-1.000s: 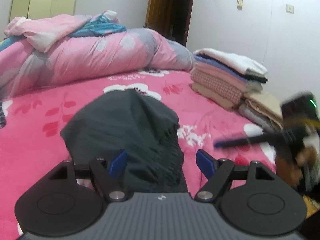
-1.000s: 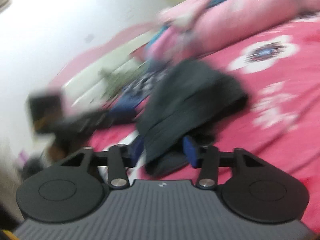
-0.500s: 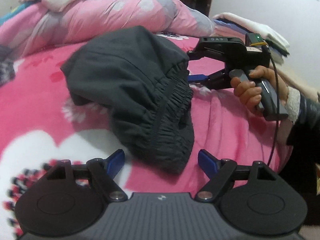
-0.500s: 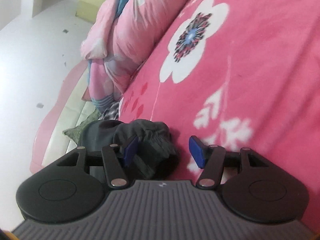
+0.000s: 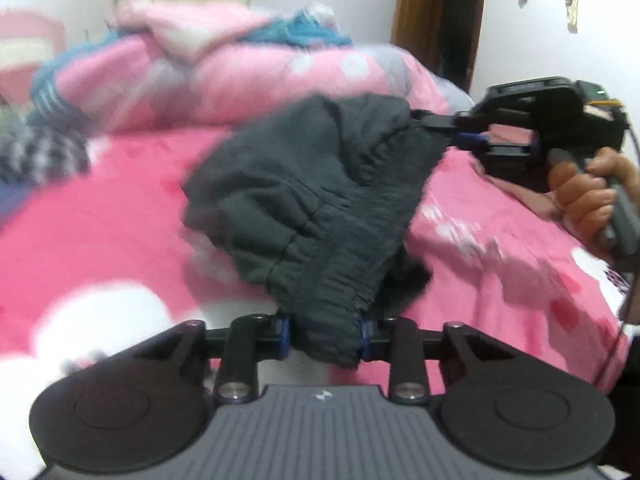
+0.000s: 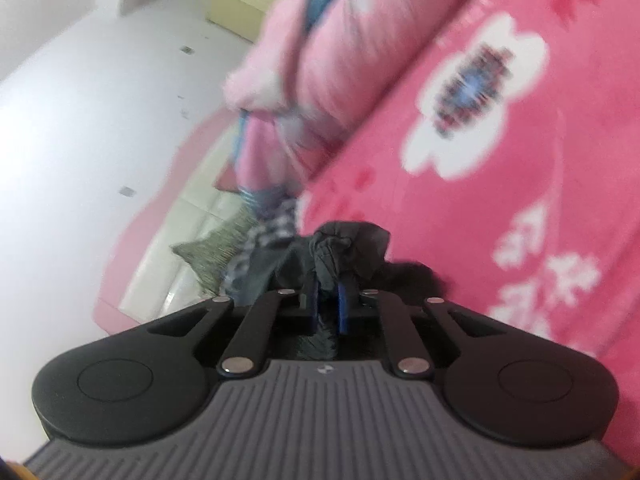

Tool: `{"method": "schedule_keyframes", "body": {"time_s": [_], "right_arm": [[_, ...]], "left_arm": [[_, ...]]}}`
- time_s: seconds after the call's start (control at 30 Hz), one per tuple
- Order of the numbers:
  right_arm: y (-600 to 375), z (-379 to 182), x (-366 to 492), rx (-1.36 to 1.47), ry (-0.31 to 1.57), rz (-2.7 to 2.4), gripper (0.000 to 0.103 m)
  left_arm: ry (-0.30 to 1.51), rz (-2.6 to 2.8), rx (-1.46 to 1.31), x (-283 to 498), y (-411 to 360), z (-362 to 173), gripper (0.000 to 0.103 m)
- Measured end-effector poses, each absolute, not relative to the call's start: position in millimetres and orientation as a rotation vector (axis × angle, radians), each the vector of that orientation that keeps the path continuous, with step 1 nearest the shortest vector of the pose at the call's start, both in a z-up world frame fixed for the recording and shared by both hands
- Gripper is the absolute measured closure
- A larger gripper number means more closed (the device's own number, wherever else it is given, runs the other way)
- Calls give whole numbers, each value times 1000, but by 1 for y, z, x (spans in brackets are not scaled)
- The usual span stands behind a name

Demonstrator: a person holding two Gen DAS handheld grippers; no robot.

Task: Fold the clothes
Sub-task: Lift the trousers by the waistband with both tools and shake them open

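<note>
Left gripper jaws closing, blue pads pressed on the gathered near end of the dark grey garment; right gripper jaws closing to a narrow gap, pinching bunched grey cloth at the far corner; garment hangs stretched between the two, over the pink floral bedspread, long axis running from near centre up to the far right in the left wrist view; right hand wraps the gripper handle, fingers curled, tool pointing leftward; rolled pink quilt behind, blurred.
</note>
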State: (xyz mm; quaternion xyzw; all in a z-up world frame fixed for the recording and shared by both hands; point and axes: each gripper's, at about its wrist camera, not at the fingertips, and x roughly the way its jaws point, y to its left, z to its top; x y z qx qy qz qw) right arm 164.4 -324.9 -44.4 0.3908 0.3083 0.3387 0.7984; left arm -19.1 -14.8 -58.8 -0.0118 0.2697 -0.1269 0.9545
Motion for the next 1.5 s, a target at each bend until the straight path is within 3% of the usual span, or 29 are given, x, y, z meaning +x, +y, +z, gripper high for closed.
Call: {"method": "schedule_keyframes", "body": {"time_s": [0.03, 0.13, 0.57, 0.87, 1.13, 1.3, 1.5], "right_arm": [[-325, -33, 161, 835, 628, 738, 96], [-325, 3, 152, 828, 521, 764, 97], [-334, 163, 57, 686, -14, 861, 97], [-351, 232, -36, 555, -318, 877, 97], [-361, 259, -57, 486, -435, 871, 97], [-370, 248, -29, 496, -381, 831, 97], [-377, 209, 38, 531, -263, 744, 97]], "left_arm": [[514, -243, -10, -22, -9, -50, 87], [411, -197, 29, -24, 12, -16, 89], [-89, -152, 319, -51, 15, 148, 90], [-315, -195, 353, -101, 1, 217, 91], [-344, -233, 347, -100, -15, 229, 91], [-275, -264, 329, -67, -18, 225, 91], [-136, -311, 325, 27, -23, 199, 91]]}}
